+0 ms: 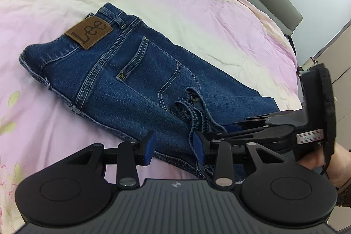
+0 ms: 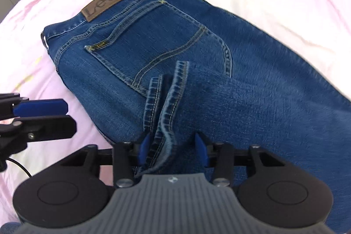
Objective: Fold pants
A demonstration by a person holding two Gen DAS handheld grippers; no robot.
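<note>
Left wrist view: the Lee jeans (image 1: pixel 131 71) lay on the bed (image 1: pixel 197 14), on its pink and cream duvet, already doubled, with the back pocket and leather waistband patch (image 1: pixel 88 32) facing up. The leg hems (image 1: pixel 193 106) rested on top of the seat. My left gripper (image 1: pixel 174 149) stood part open, straddling the near folded edge of the denim; its pads did not appear to press on the cloth. My right gripper (image 1: pixel 221 129) came in from the right, close against the hem bundle.

Right wrist view: my right gripper (image 2: pixel 173 149) stood part open with the stacked hems (image 2: pixel 166 106) between the jaws. One pad lay against the cloth, the other stood clear, so I judged it no firm grip. My left gripper (image 2: pixel 43 115) showed at the left edge, over the duvet just beside the jeans.

Assessment: heavy, limp denim, not fragile, not slippery; stacked layers would shift separately. The thick stitched hems and the folded edge were the best places to take hold, pinching all layers together.
</note>
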